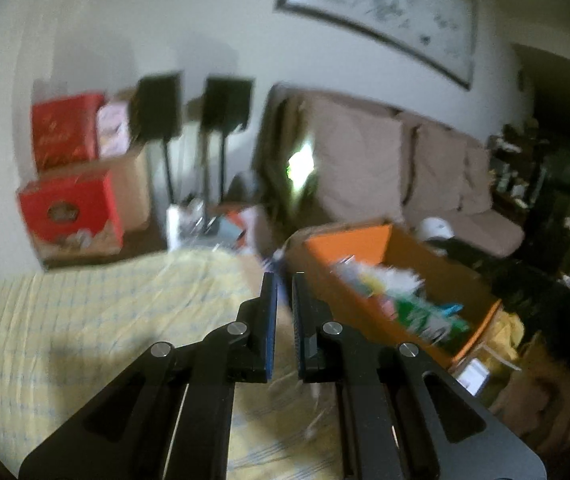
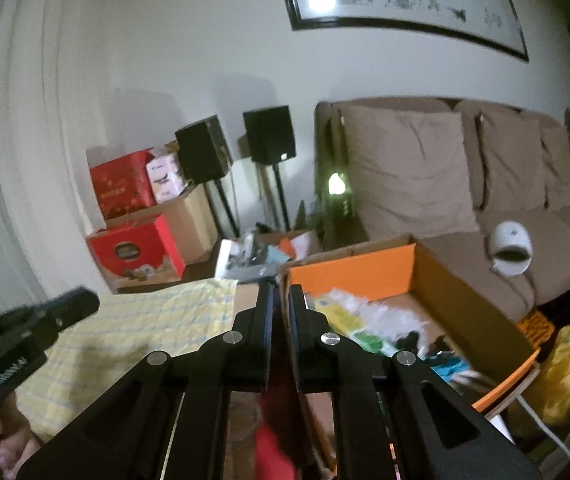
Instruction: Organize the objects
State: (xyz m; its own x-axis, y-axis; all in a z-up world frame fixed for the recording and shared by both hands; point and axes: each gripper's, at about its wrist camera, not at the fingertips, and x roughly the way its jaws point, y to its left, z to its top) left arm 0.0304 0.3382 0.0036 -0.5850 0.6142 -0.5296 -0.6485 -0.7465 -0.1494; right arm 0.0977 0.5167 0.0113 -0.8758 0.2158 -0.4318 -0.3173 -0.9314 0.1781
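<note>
An open cardboard box [image 1: 441,268] with orange flaps holds white fluff, green packets and other small items; it stands right of a yellow checked cloth [image 1: 85,320]. My left gripper [image 1: 284,280] is shut above the cloth near the box's left corner. Crinkled clear plastic [image 1: 305,408] shows under its jaws; whether it is pinched I cannot tell. In the right wrist view my right gripper [image 2: 281,290] is shut on a red item [image 2: 275,444] that hangs below the fingers, just before the box [image 2: 469,304]. The left gripper [image 2: 65,308] and a hand [image 2: 1,444] show at the left, over the cloth [image 2: 145,320].
A tan sofa [image 2: 425,184] with cushions runs behind the box, with a white round appliance [image 2: 511,250] on its seat. Two black speakers [image 2: 269,134] on stands and stacked red cartons [image 2: 137,252] stand by the wall. A yellow bag [image 2: 569,372] lies at the right.
</note>
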